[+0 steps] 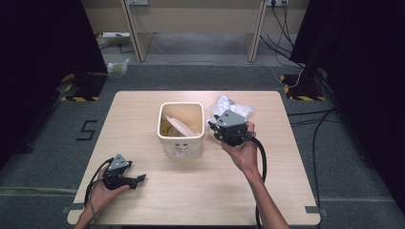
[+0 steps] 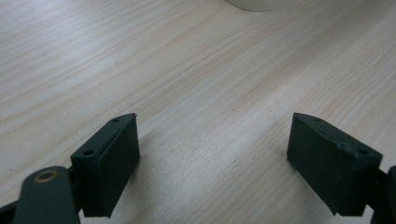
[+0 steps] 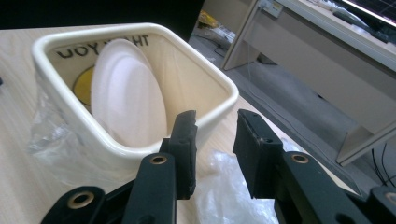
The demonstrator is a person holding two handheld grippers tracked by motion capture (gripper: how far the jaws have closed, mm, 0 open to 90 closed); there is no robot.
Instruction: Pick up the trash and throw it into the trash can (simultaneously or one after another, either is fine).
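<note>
Pale wood-grain worktop (image 1: 200,191) fills the lower middle of the high view, on grey carpet with dark curtains at both sides. Nearest me, at the lower left of that view, my left tongs (image 1: 142,179) rest low over the wood in my left hand (image 1: 102,191); in the left gripper view the two black jaws stand wide apart with bare worktop between them, gripping nothing.

Farther in, right of centre in the high view, my right hand (image 1: 244,151) holds the right tongs (image 1: 210,125) just beside the right wall of the cream square bin (image 1: 181,138), which stands at the middle of the worktop. In the right gripper view the right tongs (image 3: 215,135) are partly open, a narrow gap between the pads and nothing clamped in it; the bin's rim (image 3: 219,100) lies just beyond the tips. Inside the bin a white oval plate (image 3: 128,93) leans upright against the wall, which carries dark lettering and a yellow patch.

Crumpled clear plastic (image 1: 234,107) lies on the worktop behind my right hand, toward the upper right of the board. Beyond the far edge, pale desk legs (image 1: 136,33) stand on the floor.
</note>
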